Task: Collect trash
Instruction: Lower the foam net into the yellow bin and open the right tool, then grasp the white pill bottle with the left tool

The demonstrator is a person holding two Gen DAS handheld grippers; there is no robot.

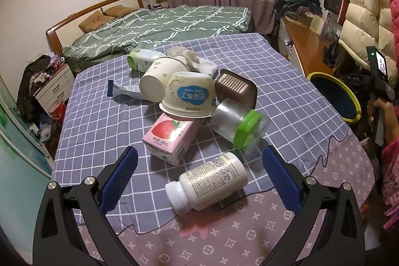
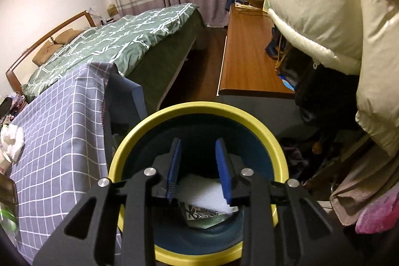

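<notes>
Right gripper [image 2: 199, 166] hangs over the yellow-rimmed bin [image 2: 279, 153], jaws parted and holding nothing; inside the bin lie a white wad [image 2: 204, 193] and a patterned wrapper [image 2: 199, 215]. Left gripper [image 1: 199, 176] is spread wide, empty, above a white pill bottle [image 1: 207, 182] lying on its side on the checked cloth [image 1: 99, 121]. Beyond it: pink carton [image 1: 172, 138], upturned cups (two) [image 1: 187, 94], green-lidded clear jar [image 1: 237, 126].

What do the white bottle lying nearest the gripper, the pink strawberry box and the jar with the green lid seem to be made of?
The white bottle looks like opaque plastic with a glossy printed paper label and a white screw cap. The pink strawberry box seems to be coated cardboard: sharp folded edges, matte print. The jar appears to be clear plastic, since the checked cloth shows through it; its green lid looks like plastic.
</notes>
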